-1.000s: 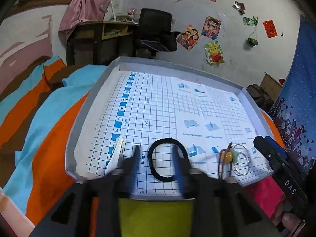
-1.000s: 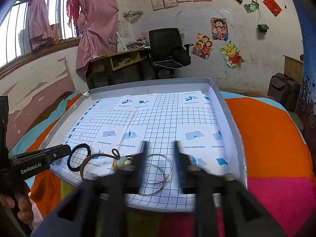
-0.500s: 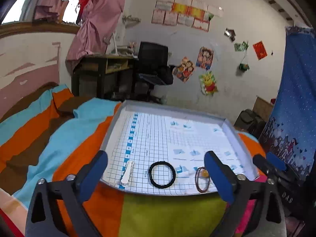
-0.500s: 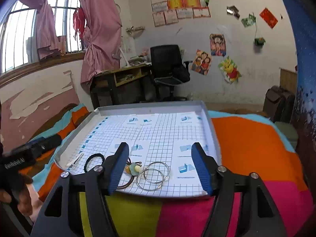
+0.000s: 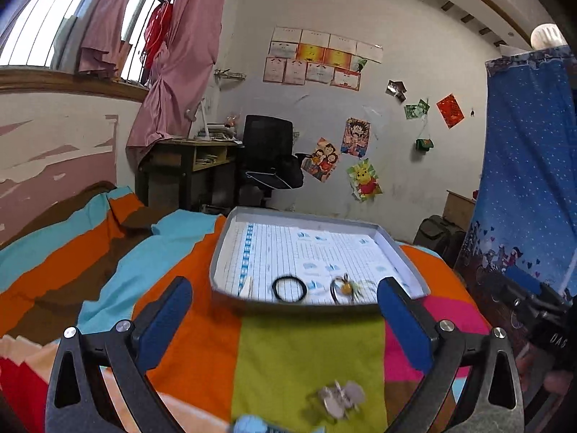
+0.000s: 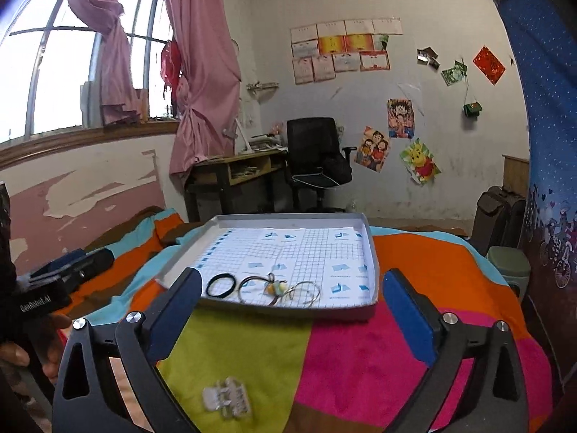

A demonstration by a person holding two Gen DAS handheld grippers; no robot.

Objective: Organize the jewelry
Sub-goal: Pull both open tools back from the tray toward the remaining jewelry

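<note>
Both my tools are clear of the shallow grey tray [image 6: 371, 252] on the striped bedspread [image 6: 360, 353]: the left tool [image 5: 285, 310] is released and empty, and the right tool's [image 6: 292, 299] jaws are opening with nothing between them. Along the tray's near edge lie a black hair tie [image 6: 221, 286], a brown cord with a yellow bead [image 6: 268, 285] and thin silver hoops [image 6: 306, 293]. A pale hair claw clip [image 6: 227, 398] lies on the bedspread just before my right tool.

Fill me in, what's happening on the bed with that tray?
A person is sorting jewelry with a hand-held gripper in each hand. The left hand-held gripper stands open and empty; the right hand-held gripper is opening, nothing between its fingers. In the gray tray on the striped blanket, along its near edge, lie a black hair tie, a brown cord with beads and silver rings. A pale hair clip lies on the blanket outside the tray.
</note>
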